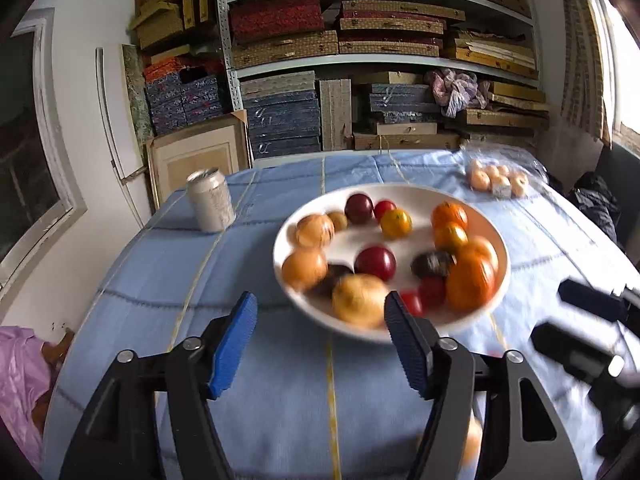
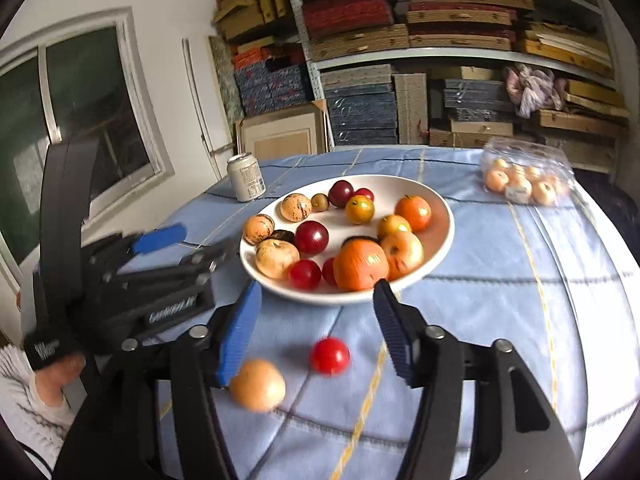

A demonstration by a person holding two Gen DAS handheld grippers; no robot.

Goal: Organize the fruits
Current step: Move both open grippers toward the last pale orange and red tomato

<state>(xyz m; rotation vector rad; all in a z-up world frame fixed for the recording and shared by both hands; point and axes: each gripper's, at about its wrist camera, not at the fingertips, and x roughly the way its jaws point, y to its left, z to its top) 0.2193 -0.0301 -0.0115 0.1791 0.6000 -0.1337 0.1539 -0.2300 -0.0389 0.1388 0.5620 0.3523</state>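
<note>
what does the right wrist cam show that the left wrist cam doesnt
Only the right wrist view shows the small red fruit and the pale orange fruit lying loose on the tablecloth in front of the plate, plus the window at left. Only the left wrist view shows the pink plastic at the table's left edge. Both show the white plate of fruit, the can, the bagged fruit, the shelves, and both grippers open: left gripper, right gripper.
</note>
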